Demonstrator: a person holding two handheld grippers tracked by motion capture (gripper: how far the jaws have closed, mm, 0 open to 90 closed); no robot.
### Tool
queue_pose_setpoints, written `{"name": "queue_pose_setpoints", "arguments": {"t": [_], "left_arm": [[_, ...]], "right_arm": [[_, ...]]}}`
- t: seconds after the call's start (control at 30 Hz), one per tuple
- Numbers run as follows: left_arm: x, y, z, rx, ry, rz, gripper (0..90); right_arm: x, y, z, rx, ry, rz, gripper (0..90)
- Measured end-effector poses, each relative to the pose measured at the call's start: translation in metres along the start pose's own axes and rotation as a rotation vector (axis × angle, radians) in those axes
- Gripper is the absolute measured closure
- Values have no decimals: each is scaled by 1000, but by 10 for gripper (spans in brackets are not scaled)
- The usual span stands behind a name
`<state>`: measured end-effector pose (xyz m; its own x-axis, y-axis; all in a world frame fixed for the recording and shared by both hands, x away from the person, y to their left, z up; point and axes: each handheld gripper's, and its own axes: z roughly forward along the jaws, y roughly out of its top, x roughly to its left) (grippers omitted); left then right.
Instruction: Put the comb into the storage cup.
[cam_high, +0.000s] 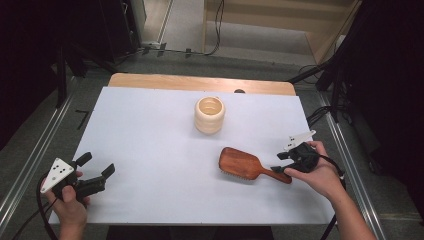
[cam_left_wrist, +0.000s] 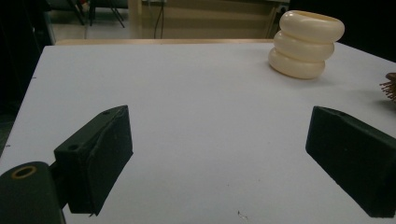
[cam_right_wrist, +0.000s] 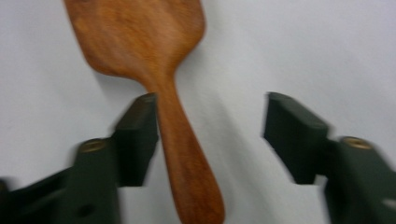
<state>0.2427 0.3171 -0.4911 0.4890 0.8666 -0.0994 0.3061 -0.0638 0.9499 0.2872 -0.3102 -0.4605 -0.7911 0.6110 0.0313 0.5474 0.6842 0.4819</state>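
High view, left to right: the left gripper (cam_high: 97, 172) is held low over the near left corner of the white worktop (cam_high: 150, 130), its jaws spread wide with nothing between them. A grey three-cornered plate (cam_high: 56, 173) is carried on its top. A cream ribbed pot (cam_high: 209, 115), formed like three stacked rings, is set upright toward the far middle of the worktop, well apart from both grippers. A wooden hairbrush (cam_high: 247, 165) is laid flat on the near right part of the worktop, bristles down, its handle pointed at the right gripper (cam_high: 283, 162), which is held just at the handle's end.

Left gripper view: the two black jaws are seen parted over bare worktop, the pot (cam_left_wrist: 306, 44) at upper right.

Right gripper view: the hairbrush (cam_right_wrist: 154, 70) handle is seen between the released jaws. The left-hand jaw is close against the handle; whether it touches cannot be told. The other jaw is set well clear. No grasp is made.
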Motion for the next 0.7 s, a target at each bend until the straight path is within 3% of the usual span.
{"name": "queue_pose_setpoints", "arguments": {"t": [0.1,0.13,0.2,0.3,0.4,0.53,0.63,0.7], "left_arm": [[0,0,0,1,1,-1,76],[0,0,0,1,1,-2,76],[0,0,0,2,2,-1,76],[0,0,0,1,2,-1,76],[0,0,0,-3,2,-5,76],[0,0,0,-3,2,-4,76],[0,0,0,-1,2,-4,76],[0,0,0,0,2,-4,76]], "right_arm": [[10,7,5,29,20,-50,0],[13,9,8,42,16,-69,0],[19,14,16,79,-42,-74,0],[25,18,26,120,-11,-135,0],[28,21,35,155,-14,-156,1],[27,23,41,162,-4,-162,236],[27,24,43,174,18,-164,476],[27,23,45,189,32,-185,555]]}}
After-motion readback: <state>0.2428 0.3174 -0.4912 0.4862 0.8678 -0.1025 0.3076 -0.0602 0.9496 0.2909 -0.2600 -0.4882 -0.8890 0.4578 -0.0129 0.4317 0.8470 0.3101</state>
